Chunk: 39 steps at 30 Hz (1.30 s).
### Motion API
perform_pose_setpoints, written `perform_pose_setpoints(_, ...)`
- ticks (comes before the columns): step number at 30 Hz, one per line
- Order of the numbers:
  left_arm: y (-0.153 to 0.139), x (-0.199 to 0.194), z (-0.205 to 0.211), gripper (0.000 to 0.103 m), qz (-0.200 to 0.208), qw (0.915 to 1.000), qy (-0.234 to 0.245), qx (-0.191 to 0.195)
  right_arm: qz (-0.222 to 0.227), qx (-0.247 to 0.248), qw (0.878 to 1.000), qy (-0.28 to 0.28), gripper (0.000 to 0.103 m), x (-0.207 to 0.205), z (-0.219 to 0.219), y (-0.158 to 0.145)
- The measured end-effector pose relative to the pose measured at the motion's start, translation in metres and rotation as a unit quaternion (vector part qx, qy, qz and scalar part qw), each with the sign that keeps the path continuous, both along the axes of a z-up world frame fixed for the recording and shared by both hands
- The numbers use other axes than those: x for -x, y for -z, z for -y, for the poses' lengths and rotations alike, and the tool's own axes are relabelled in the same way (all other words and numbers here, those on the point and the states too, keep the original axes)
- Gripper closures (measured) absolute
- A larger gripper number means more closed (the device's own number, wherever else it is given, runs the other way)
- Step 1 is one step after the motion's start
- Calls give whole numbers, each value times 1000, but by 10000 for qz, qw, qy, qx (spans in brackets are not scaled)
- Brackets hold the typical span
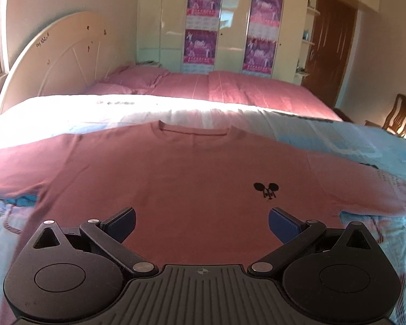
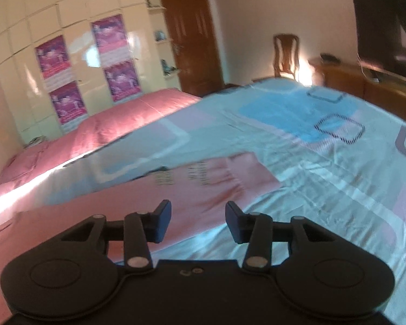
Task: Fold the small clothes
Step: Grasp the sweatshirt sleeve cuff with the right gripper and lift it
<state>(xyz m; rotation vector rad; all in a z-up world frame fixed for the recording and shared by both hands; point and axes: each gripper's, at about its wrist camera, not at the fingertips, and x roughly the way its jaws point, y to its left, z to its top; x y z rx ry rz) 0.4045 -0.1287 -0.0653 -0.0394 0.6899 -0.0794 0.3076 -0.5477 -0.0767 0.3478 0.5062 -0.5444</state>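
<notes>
Shirt [image 1: 176, 168] flat on bedspread [image 2: 297, 162] | hem near | both jaws apart, empty

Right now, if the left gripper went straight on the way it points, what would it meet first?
Most likely the pink T-shirt spread flat on the bed; the left gripper is open, empty and angled down at its front. Depth is uncertain.

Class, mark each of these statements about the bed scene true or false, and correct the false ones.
1. The pink T-shirt lies spread flat, collar away from the camera. True.
2. The T-shirt is already folded in half. False: it lies unfolded, sleeves out.
3. The left claw stands open above the shirt. True.
4. The right claw grips a sock. False: nothing is between its fingers.
5. The shirt rests on a light blue patterned sheet. True.
</notes>
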Motion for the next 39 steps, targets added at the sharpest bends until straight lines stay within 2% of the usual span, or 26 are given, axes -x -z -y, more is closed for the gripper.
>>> perform_pose_setpoints(6, 7, -18, 47, 0, -158, 9995, 84, -255, -24, -614, 9976, 305, 59, -17, 69, 37)
perform_pose_setpoints(10, 8, -26, 69, 0, -197, 9991, 149, -333, 134, -1312, 9899, 515, 59, -22, 108, 62)
perform_pose_setpoints(13, 8, -33, 79, 0, -246, 9990, 151, -343, 355, -1869, 9800, 589, 60, -21, 126, 79)
perform_pose_setpoints(16, 6, -38, 83, 0, -234, 9990, 141, -365, 608, -2048, 9757, 495, 65, -21, 131, 85)
perform_pose_setpoints(17, 4, -39, 85, 0, -217, 9990, 132, -374, 628, -2051, 9756, 473, 68, -22, 132, 87)
perform_pose_setpoints(21, -4, -41, 79, 0, -139, 9990, 74, -411, 596, -2021, 9767, 405, 96, -31, 139, 91)
perform_pose_setpoints(24, -7, -46, 69, 0, -120, 9988, 0, -478, 593, -1494, 9865, 327, 96, -33, 131, 75)
perform_pose_setpoints(25, -5, -49, 64, 0, -161, 9985, -34, -515, 355, -1314, 9900, 363, 96, -38, 130, 75)
perform_pose_setpoints(26, -4, -52, 59, 0, -213, 9982, -76, -547, 75, -1338, 9900, 431, 97, -45, 132, 80)
perform_pose_setpoints(28, -1, -56, 47, 0, -317, 9979, -126, -551, 13, -1396, 9889, 504, 96, -51, 133, 79)
perform_pose_setpoints(31, 5, -60, 24, 0, -396, 9977, -205, -512, 58, -1111, 9930, 404, 96, -59, 119, 64)
perform_pose_setpoints(35, 17, -67, -11, 0, -449, 9962, -563, -489, 88, -819, 9965, 159, 96, -77, 92, 45)
perform_pose_setpoints(39, 31, -75, -46, 0, -540, 9963, -553, -380, 101, -462, 9985, -291, 96, -97, 49, 25)
